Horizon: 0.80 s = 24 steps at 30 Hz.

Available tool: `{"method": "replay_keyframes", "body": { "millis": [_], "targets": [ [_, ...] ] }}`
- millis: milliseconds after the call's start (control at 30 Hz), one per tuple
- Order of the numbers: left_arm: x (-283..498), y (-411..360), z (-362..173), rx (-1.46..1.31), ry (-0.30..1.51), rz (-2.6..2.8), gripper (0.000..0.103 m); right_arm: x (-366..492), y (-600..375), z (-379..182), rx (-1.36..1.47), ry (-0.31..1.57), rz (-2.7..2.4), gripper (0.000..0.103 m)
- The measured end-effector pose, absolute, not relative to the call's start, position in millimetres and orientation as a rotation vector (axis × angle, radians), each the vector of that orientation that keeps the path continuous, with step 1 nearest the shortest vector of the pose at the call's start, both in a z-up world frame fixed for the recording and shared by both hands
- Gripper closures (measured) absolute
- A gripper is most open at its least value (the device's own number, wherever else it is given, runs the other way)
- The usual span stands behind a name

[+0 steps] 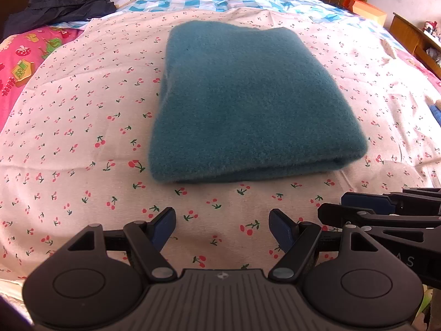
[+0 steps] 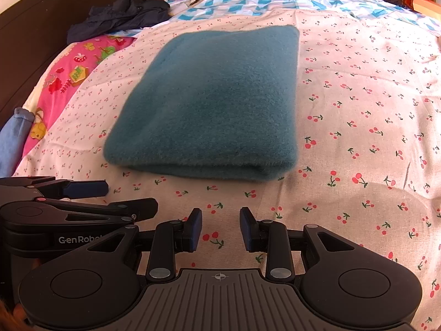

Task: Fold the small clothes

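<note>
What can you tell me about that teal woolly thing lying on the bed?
The teal garment is a fuzzy, fleece-like or knitted piece, folded into a neat thick rectangle with layered edges along its near side. It lies flat on the cherry-print sheet, roughly in the middle of the bed. Nothing touches it but the sheet: the left gripper and right gripper both sit short of its near edge, empty, jaws apart.
</note>
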<state>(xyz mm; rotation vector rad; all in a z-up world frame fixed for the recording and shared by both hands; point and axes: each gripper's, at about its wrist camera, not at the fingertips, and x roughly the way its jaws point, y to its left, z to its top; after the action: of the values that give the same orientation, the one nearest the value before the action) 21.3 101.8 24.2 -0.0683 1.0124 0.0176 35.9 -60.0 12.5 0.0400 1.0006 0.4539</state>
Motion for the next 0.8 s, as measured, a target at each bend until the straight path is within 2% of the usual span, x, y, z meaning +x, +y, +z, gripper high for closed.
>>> {"method": "replay_keyframes", "body": {
  "millis": [800],
  "targets": [
    [19.2,101.4,26.2,-0.063,0.999,0.034,0.025,35.7,-58.1,13.2,0.039,0.997,0.461,0.073]
  ]
}}
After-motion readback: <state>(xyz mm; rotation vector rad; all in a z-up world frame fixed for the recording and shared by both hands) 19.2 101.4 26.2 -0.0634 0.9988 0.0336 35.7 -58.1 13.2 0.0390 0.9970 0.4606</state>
